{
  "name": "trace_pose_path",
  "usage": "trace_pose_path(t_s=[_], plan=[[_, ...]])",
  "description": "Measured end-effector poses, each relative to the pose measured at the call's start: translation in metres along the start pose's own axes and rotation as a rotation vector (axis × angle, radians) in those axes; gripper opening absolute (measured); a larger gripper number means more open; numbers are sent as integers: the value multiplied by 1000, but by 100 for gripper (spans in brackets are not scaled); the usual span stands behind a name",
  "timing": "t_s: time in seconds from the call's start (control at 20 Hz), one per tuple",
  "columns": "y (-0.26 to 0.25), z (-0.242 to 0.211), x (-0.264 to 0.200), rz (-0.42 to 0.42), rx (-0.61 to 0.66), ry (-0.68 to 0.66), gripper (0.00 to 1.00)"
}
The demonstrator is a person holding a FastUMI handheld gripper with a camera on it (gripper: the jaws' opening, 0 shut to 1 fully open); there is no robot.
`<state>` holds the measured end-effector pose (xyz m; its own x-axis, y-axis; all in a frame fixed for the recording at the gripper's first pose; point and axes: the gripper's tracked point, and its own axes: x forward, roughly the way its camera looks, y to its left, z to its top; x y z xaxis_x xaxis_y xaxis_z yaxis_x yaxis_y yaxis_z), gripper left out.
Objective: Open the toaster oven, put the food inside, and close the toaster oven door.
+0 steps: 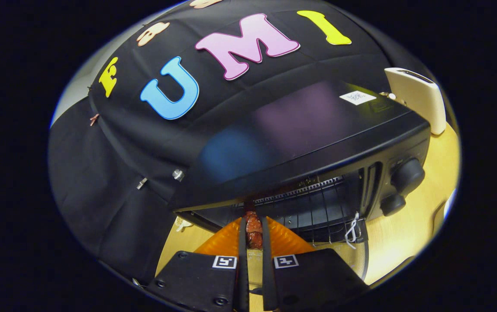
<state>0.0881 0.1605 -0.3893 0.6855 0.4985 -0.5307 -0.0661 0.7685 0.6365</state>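
A black toaster oven [300, 134] stands just ahead of me with its glossy top tilted across the view. Its front is open and a wire rack [313, 199] shows inside. My gripper [253, 229] is shut on a reddish-brown piece of food [253, 229], pinched between the orange fingers [227, 240]. The food sits at the oven's mouth, just below the front edge of the top. Two black knobs [406, 175] are on the oven's right panel. The lowered door is mostly hidden behind my fingers.
The oven rests on a light wooden table [404, 234]. A cream-white box-like device [417, 97] stands behind the oven's right end. A white tie [352, 229] hangs at the oven's lower right front corner. Black cloth wall lies to the left and behind.
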Motion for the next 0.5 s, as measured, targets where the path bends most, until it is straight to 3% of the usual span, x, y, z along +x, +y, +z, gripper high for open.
trace_pose_path(t_s=[0.25, 0.5], plan=[[-17, 3, 10, -11, 19, 7, 18], [-63, 2, 10, -188, -51, 33, 36]])
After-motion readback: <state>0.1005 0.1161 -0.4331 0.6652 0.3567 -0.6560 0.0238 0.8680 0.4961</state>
